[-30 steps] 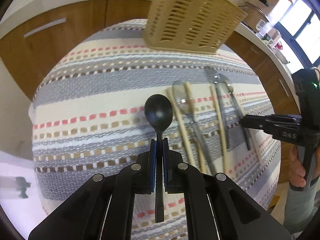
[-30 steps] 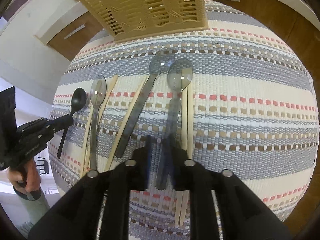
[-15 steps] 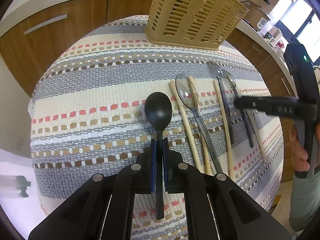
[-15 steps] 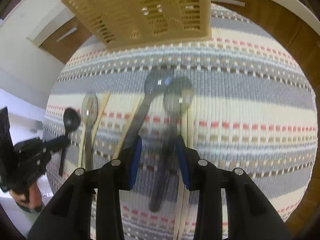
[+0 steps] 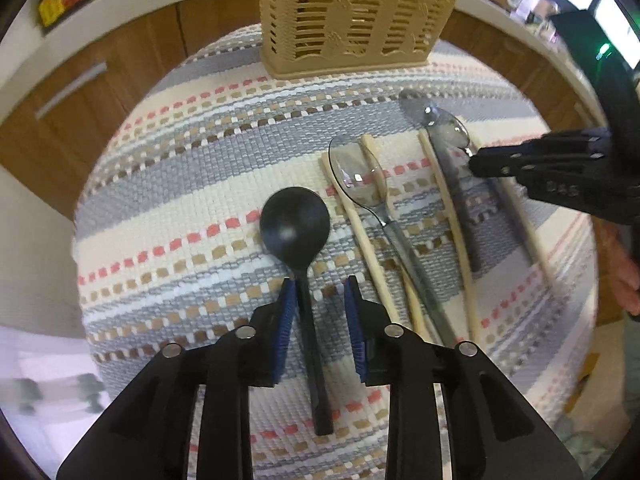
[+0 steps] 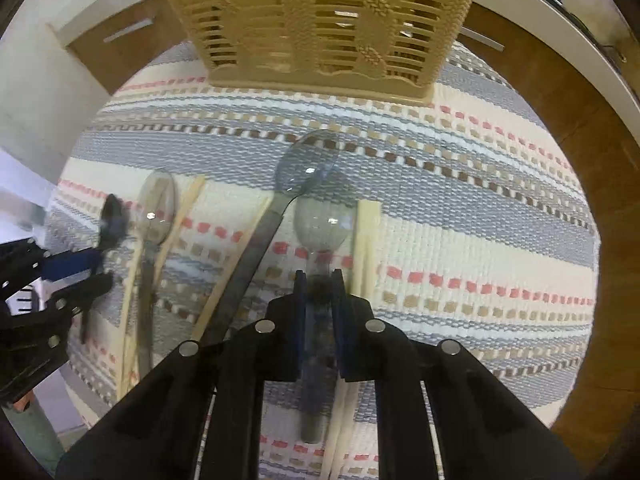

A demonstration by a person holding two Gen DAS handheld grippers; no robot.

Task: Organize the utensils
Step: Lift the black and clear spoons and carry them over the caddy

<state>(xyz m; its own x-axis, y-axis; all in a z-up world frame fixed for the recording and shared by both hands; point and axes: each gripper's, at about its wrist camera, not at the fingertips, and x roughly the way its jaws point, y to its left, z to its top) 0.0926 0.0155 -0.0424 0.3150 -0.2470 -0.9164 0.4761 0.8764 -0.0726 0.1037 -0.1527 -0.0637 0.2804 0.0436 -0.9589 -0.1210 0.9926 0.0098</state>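
A black spoon (image 5: 296, 228) lies on the striped mat (image 5: 192, 184), its handle between the open blue pads of my left gripper (image 5: 320, 300), touching the left pad. My right gripper (image 6: 319, 286) is shut on the handle of a clear spoon (image 6: 322, 222). A second clear spoon (image 6: 306, 164), a third clear spoon (image 6: 158, 208) and wooden chopsticks (image 6: 366, 240) lie on the mat beside it. The beige slotted utensil basket (image 6: 320, 20) stands at the mat's far edge; it also shows in the left wrist view (image 5: 352, 12).
Wooden cabinet fronts (image 5: 120, 76) and a white counter edge (image 6: 560, 52) surround the mat. The right gripper's body (image 5: 560, 172) reaches in from the right in the left wrist view; the left gripper (image 6: 52, 280) shows at the left in the right wrist view.
My left gripper has opened and let go of the black spoon, which now lies on the mat. My right gripper has closed on the clear spoon's handle and moved nearer the basket.
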